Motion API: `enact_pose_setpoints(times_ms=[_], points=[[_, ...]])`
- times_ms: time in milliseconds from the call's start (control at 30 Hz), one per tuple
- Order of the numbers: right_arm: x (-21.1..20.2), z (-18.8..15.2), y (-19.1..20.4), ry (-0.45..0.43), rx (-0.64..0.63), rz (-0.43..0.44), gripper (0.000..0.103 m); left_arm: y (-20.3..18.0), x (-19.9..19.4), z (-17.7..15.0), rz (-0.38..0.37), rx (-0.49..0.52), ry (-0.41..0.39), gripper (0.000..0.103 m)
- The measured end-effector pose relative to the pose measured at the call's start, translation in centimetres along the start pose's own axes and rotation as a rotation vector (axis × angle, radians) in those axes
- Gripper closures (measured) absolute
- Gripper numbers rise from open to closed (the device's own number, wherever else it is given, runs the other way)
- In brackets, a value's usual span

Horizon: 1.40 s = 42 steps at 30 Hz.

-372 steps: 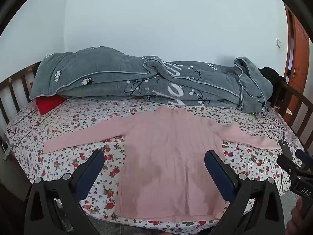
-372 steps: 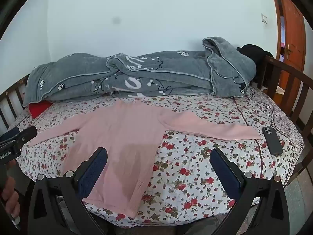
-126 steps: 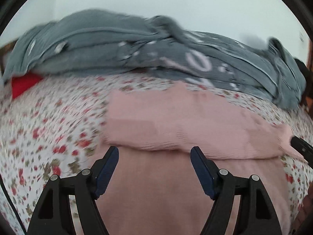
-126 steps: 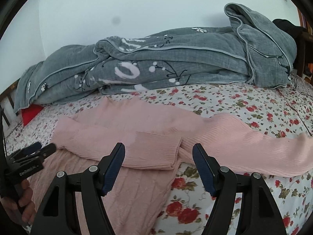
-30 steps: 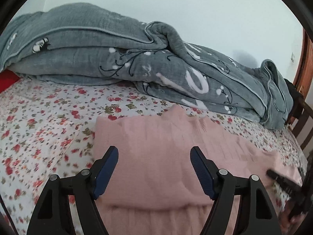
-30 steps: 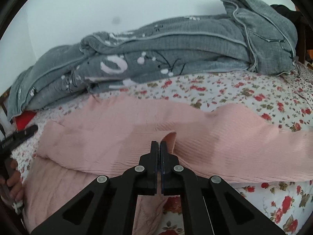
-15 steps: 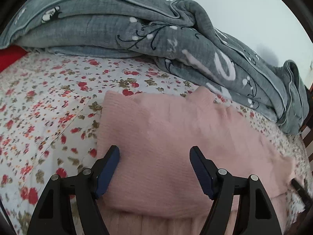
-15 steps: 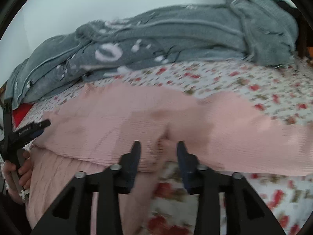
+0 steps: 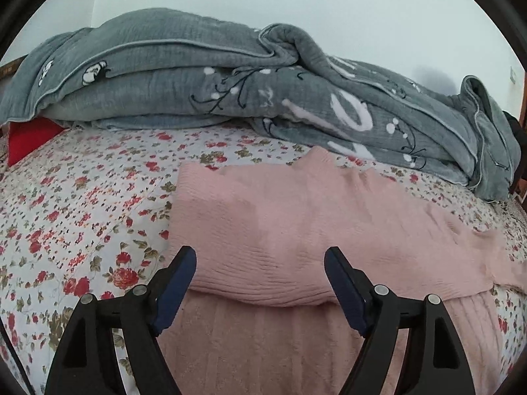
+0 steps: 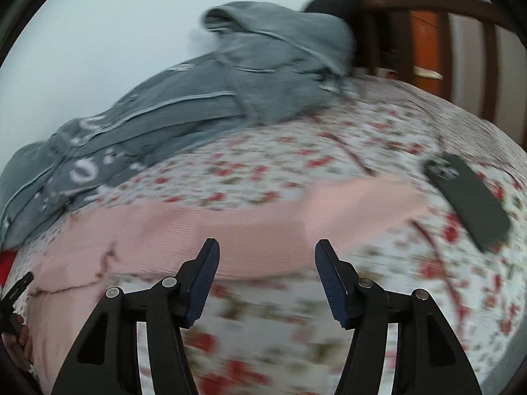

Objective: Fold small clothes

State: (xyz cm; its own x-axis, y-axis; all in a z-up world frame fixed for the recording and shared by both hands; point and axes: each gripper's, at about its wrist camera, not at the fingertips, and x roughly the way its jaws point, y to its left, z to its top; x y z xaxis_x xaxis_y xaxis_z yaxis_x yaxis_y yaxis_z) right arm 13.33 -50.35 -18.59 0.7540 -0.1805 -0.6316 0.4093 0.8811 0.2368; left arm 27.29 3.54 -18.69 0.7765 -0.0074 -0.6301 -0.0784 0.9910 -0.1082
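A pink knit sweater (image 9: 296, 230) lies flat on the flowered bed sheet (image 9: 82, 217). Its left sleeve is folded across the chest. My left gripper (image 9: 260, 263) is open and empty, just above the folded sleeve's lower edge. In the right wrist view, which is blurred, the sweater's right sleeve (image 10: 296, 227) stretches out to the right toward its cuff. My right gripper (image 10: 266, 256) is open and empty, over the middle of that sleeve. The left gripper's tip (image 10: 19, 288) shows at the left edge.
A folded grey blanket (image 9: 230, 82) lies along the back of the bed. A red pillow (image 9: 26, 135) is at the far left. A dark phone (image 10: 467, 204) lies on the sheet near the right sleeve's cuff. Wooden bed rails (image 10: 428, 33) stand at the right.
My right gripper has let go of the folded left sleeve's cuff, opened, and swung right along the right sleeve. My left gripper stays open and has shifted only slightly.
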Motion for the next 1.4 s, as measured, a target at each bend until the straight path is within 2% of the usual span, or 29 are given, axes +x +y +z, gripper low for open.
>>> enact_pose_setpoints(times_ms=[167,233,333,433,500,533,600,633,667,767,867,933,1067,1233,1367,1400], points=[[1.8,-0.6,-3.7,0.043,0.031,-0.002,0.044,0.8,0.8,0.0,-0.01,-0.046,0.031,0.024],[2.7,-0.5,-4.2,0.026,0.02,-0.001,0.043,1.0,1.5,0.0,-0.019,-0.055,0.061,0.024],[3.7,0.5,-5.0,0.006,0.041,-0.001,0.043,1.2,2.0,0.0,-0.036,-0.069,0.078,0.024],[4.8,1.7,-6.3,0.026,0.104,0.02,0.044,1.3,2.1,-0.1,-0.049,-0.073,0.077,0.024],[5.2,2.5,-6.9,0.029,0.139,0.02,0.048,1.4,2.1,-0.1,-0.06,-0.077,0.079,0.024],[5.4,2.8,-7.0,0.032,0.145,0.008,0.054,1.4,2.2,-0.1,-0.062,-0.079,0.08,0.024],[6.0,3.4,-7.3,0.034,0.14,-0.056,0.076,1.4,2.1,0.0,-0.065,-0.083,0.078,0.024],[6.2,3.5,-7.4,0.031,0.134,-0.076,0.091,1.4,2.0,0.0,-0.062,-0.085,0.074,0.024],[6.3,3.6,-7.5,0.027,0.13,-0.074,0.096,1.4,1.9,0.0,-0.06,-0.085,0.071,0.024],[5.7,4.3,-6.7,0.018,0.116,-0.126,0.098,1.5,1.0,0.0,-0.05,-0.09,0.036,0.024],[2.8,5.9,-4.4,-0.075,0.06,-0.194,0.098,2.2,-0.6,0.3,-0.056,-0.121,-0.01,0.024],[1.2,7.0,-3.0,-0.117,0.048,-0.204,0.098,3.1,-1.9,0.5,-0.079,-0.157,-0.03,0.024],[-2.7,9.3,3.0,-0.2,-0.043,-0.211,0.098,5.3,-3.3,1.2,-0.103,-0.222,-0.041,0.024],[-6.8,10.8,14.6,-0.307,-0.181,-0.123,0.098,9.6,-4.2,1.7,-0.002,-0.279,-0.047,0.024],[-8.0,9.8,25.8,-0.333,-0.293,0.001,0.098,13.7,-4.6,1.7,0.071,-0.322,-0.04,0.024],[-8.0,9.1,28.7,-0.331,-0.324,0.038,0.098,14.8,-4.8,1.7,0.124,-0.325,-0.039,0.024]])
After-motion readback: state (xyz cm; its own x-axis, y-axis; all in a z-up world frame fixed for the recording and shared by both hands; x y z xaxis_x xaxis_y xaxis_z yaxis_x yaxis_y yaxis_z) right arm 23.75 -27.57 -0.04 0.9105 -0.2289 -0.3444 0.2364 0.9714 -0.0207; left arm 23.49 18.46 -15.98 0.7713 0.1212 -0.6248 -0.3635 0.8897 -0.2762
